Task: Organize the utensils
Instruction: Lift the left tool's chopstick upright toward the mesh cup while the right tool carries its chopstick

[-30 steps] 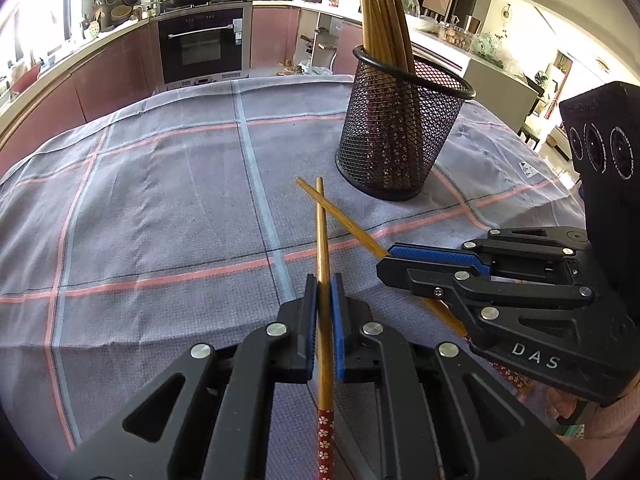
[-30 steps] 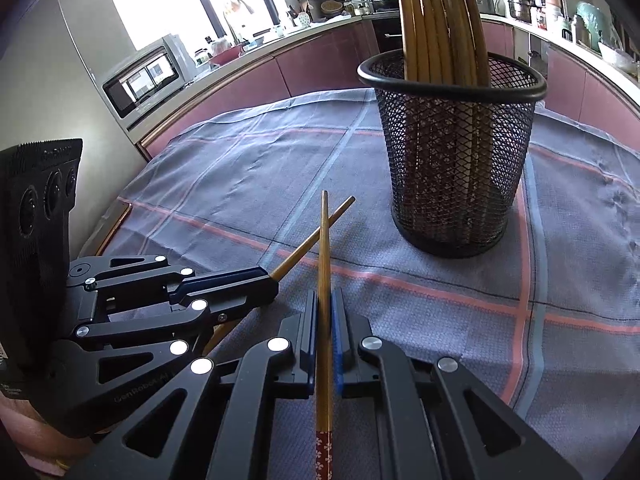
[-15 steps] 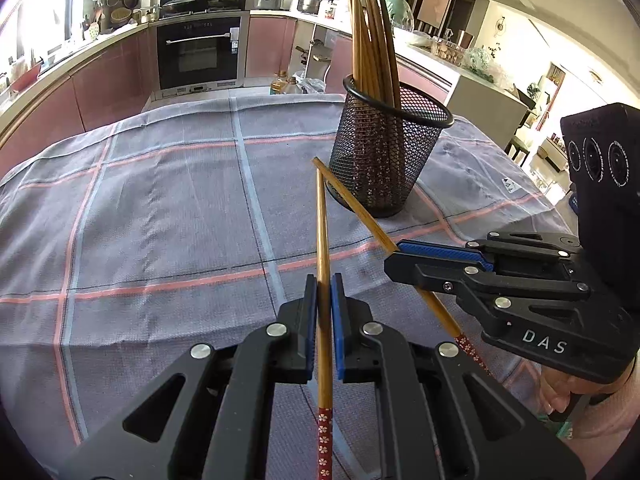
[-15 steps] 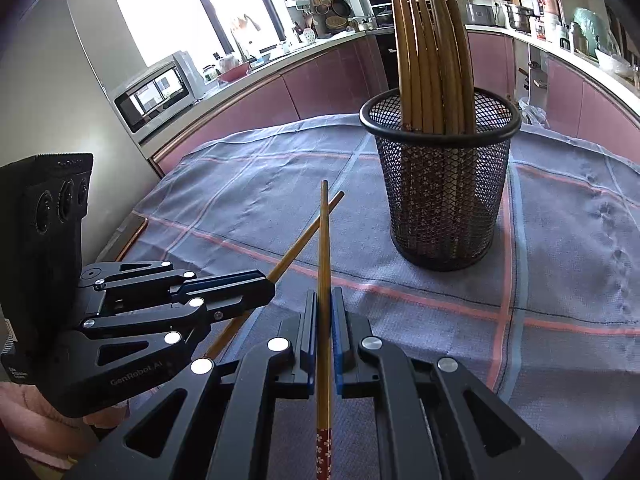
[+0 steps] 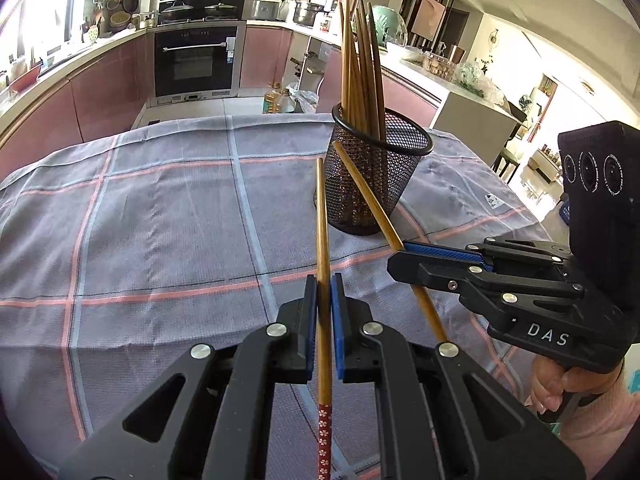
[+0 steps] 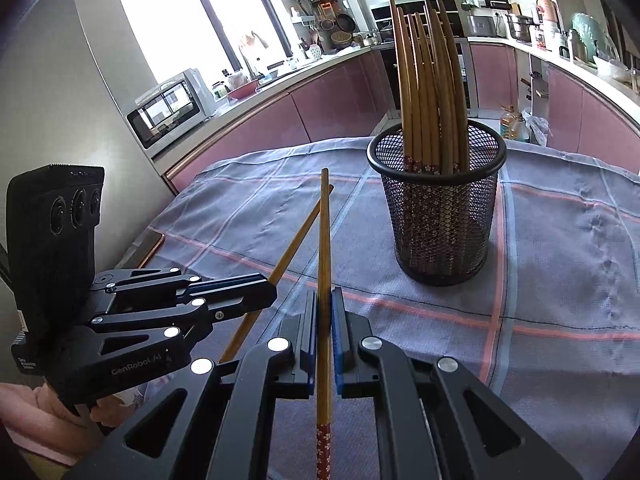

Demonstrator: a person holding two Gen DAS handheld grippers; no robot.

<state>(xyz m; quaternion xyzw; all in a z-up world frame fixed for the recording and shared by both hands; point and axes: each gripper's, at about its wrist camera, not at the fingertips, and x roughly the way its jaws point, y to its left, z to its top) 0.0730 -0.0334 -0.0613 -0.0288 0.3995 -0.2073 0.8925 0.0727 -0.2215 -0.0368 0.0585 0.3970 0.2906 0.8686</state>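
Two loose chopsticks, each pinched in its own gripper, both clear of the cloth. Left chopstick (image 5: 322, 240): bamboo shaft, red flower-patterned butt end toward the camera, tip pointing to 12 o'clock, ending just left of the mesh holder (image 5: 376, 184) in the left wrist view. Left gripper (image 5: 324, 292) has its blue pads pressed together on the shaft near mid-length.

Right chopstick (image 6: 324, 248): same make, same red patterned butt, tip to 12 o'clock. Right gripper (image 6: 325, 308) clamped on it the same way. From the left wrist view this stick runs from about 4 o'clock up toward 11, its tip overlapping the holder's near wall; whether it touches the mesh I cannot tell. From the right wrist view the left chopstick comes in from 8 o'clock and crosses close behind the right one near the tips; contact unclear.

Holder: black wire mesh cup, upright on the cloth, at 1 o'clock from either gripper, near but apart. Inside stands a bundle of chopsticks (image 6: 430, 92), patterned ends down, tips fanned upward, leaning on the rim.

Tablecloth (image 5: 160, 220): grey-blue with pink and pale blue grid lines, somewhat wrinkled.

A hand with a pink sleeve (image 5: 560, 388) holds the right gripper's handle at 4 o'clock. Beyond the table: pink kitchen cabinets, built-in oven (image 5: 196, 60), microwave (image 6: 172, 108) by a bright window.
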